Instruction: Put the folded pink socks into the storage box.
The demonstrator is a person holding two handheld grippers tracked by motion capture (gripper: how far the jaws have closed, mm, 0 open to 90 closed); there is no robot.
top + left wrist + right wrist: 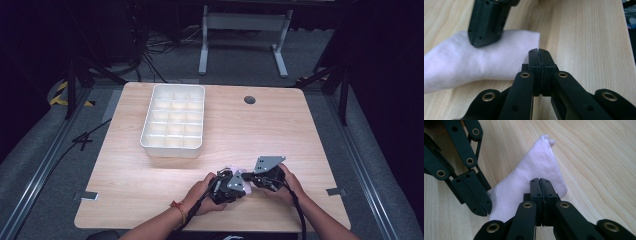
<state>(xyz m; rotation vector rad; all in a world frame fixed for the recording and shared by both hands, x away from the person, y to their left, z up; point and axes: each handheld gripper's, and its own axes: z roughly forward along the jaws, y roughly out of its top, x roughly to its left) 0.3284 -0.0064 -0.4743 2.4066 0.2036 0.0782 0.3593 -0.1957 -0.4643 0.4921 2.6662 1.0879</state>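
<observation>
I see a pale wooden table [150, 175] with rounded corners, its grain running lengthwise and a round grey cable hole [249, 99] near the far edge. On the far left part stands a white compartment tray [173, 146], its cells in a grid. Around the table lies grey carpet; a black-and-yellow striped strip [60, 93] sits on the floor at the far left, loose cables [155, 55] trail beyond the table, and a light grey metal frame [245, 30] stands at the far side. The room beyond is dark.

At the near edge, right of centre, both my tools meet over a small white cloth [474, 62] lying flat on the wood. The left gripper [539, 52] has its jaws pressed together at the cloth's edge; I cannot tell for certain whether fabric is caught between them. The right gripper [540, 180] also has its jaws pressed together, tips resting on the cloth, and again I cannot tell if it pinches fabric. The two grippers sit just beside each other.
</observation>
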